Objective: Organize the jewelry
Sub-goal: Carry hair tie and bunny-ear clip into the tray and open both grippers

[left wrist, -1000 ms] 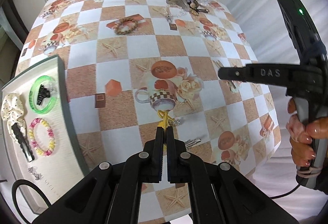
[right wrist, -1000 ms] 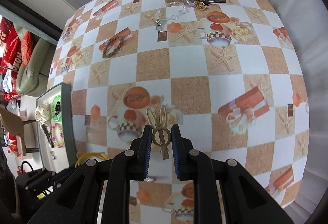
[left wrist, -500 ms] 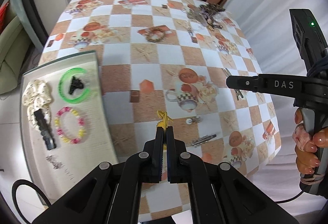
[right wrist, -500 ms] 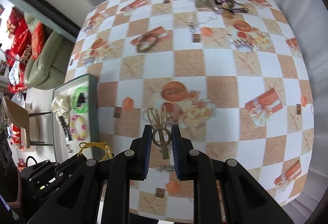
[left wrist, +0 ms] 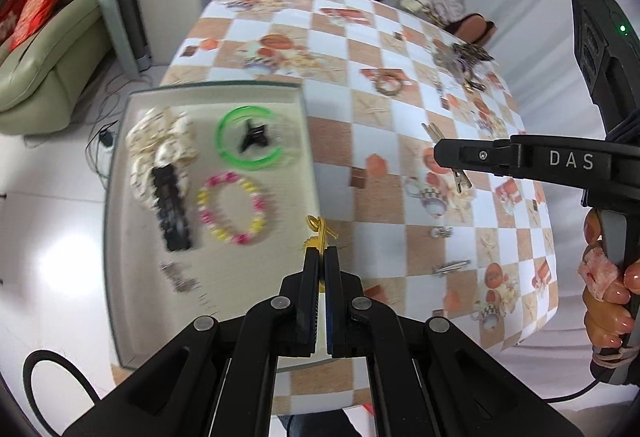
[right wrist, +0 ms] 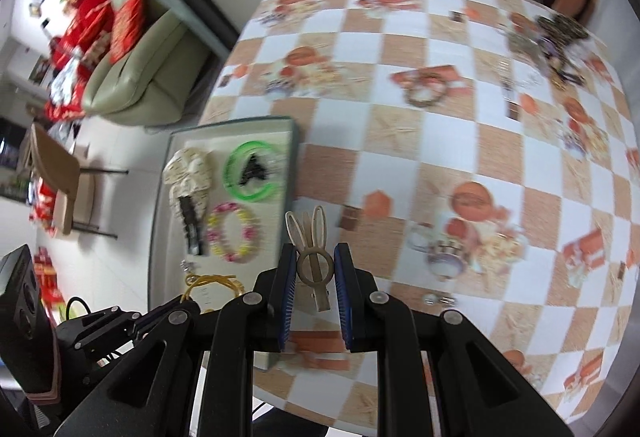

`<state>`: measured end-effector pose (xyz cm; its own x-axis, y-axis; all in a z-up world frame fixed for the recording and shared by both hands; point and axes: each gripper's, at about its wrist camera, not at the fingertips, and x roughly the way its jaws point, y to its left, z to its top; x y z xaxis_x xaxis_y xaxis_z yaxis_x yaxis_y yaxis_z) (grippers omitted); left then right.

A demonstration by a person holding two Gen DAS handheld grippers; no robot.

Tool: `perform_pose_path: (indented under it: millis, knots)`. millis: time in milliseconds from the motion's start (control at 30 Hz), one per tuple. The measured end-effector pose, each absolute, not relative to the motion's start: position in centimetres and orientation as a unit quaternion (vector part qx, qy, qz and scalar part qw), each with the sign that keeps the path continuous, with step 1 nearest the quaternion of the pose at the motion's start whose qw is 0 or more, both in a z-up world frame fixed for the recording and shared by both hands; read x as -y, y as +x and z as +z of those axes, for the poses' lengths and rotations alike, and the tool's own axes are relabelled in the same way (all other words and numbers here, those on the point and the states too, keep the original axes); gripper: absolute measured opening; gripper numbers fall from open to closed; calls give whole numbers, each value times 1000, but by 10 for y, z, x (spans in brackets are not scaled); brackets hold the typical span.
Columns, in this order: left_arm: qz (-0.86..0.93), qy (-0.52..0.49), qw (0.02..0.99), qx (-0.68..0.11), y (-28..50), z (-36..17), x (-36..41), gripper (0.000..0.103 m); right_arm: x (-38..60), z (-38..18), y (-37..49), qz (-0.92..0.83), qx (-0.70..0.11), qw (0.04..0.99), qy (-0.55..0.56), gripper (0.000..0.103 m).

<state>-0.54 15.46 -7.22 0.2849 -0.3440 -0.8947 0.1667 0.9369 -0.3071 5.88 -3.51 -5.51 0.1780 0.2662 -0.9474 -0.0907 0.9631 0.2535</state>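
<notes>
My left gripper (left wrist: 321, 253) is shut on a yellow hair tie (left wrist: 319, 233), held above the right edge of the white tray (left wrist: 132, 261). The hair tie also shows in the right wrist view (right wrist: 211, 284). My right gripper (right wrist: 315, 253) is shut on a beige bunny-ear hair clip (right wrist: 312, 253), held above the table near the tray's right edge (right wrist: 296, 157). The tray holds a green bangle (left wrist: 249, 143) with a black claw clip (left wrist: 254, 135) inside it, a cream scrunchie (left wrist: 160, 141), a black comb clip (left wrist: 172, 213), a pink and yellow bead bracelet (left wrist: 232, 207) and a small silver piece (left wrist: 178, 277).
The checkered table (left wrist: 380, 125) carries a brown bracelet (left wrist: 388, 85), a pile of jewelry at the far right (left wrist: 464, 57), and small silver clips (left wrist: 450, 268) near the front. A green sofa (right wrist: 140, 77) and a chair (right wrist: 60, 181) stand left of the table.
Both grippers have moved left towards the tray with their items still held. The tray now lies much closer and more central in both views.
</notes>
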Motion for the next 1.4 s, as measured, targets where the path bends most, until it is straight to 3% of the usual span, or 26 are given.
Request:
perform_pose_path:
  millis: [667, 1400]
  knots:
    - [-61, -90, 781, -616, -28, -141, -238, 7, -70, -117, 58, 186, -676, 713, 19, 21]
    - [8, -29, 753, -657, -28, -183, -239, 7, -91, -195, 40, 173, -724, 667, -31, 21]
